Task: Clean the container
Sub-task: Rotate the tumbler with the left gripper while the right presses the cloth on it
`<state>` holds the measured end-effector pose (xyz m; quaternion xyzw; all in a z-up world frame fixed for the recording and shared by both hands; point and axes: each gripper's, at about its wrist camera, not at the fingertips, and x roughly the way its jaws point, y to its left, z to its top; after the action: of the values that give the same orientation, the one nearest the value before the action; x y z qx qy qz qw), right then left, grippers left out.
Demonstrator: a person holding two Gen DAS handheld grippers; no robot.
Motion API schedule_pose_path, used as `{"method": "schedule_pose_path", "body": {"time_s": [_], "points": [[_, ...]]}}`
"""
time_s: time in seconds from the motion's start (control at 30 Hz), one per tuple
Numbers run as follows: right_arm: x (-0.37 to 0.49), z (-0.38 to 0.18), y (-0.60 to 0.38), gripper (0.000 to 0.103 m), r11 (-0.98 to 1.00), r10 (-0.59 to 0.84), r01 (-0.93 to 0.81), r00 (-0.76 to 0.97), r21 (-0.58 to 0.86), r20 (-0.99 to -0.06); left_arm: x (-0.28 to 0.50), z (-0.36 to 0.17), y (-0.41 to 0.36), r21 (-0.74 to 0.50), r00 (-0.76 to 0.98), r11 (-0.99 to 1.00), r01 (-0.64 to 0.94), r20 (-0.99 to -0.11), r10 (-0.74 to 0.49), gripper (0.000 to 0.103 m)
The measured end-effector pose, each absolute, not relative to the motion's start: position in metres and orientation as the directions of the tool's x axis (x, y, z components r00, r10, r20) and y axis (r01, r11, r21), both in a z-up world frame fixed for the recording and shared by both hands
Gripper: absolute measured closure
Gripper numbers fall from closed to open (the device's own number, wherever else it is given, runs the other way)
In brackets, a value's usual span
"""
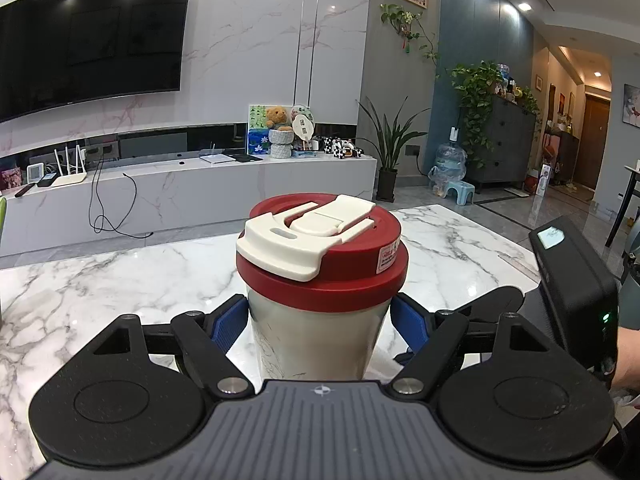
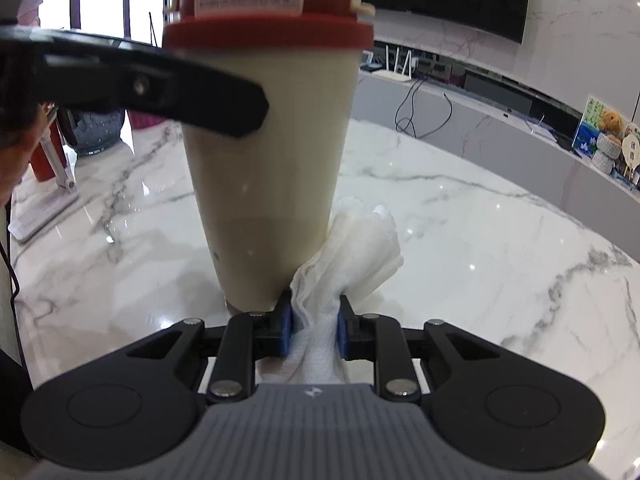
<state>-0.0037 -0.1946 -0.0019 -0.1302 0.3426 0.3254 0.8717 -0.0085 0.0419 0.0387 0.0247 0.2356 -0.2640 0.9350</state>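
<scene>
One cream container (image 1: pixel 316 332) with a red lid (image 1: pixel 324 248) stands upright between the left gripper (image 1: pixel 320 320) jaws, clenched on its wall. The right gripper (image 2: pixel 312 320) jaws grasp one white tissue (image 2: pixel 352 248), touching the container's lower wall, just ahead-left of them, above the desk (image 2: pixel 480 240).

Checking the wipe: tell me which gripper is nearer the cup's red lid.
Left. The left gripper clamps the cup just under the lid; the right gripper holds a tissue at the cup's base.
</scene>
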Motion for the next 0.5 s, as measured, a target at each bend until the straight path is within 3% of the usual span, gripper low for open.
{"method": "schedule_pose_path", "body": {"time_s": [0.27, 0.5], "points": [[0.003, -0.013, -0.186, 0.078, 0.755, 0.455, -0.656, 0.523, 0.000, -0.721, -0.009, 0.038, 0.038, -0.112, 0.782, 0.892, 0.437, -0.444, -0.438, 0.024], [0.019, -0.019, -0.185, 0.078, 0.765, 0.458, -0.643, 0.509, 0.032, -0.728, -0.023, 0.029, 0.019, -0.150, 0.869, 0.956, 0.252, -0.400, -0.292, 0.023]]}}
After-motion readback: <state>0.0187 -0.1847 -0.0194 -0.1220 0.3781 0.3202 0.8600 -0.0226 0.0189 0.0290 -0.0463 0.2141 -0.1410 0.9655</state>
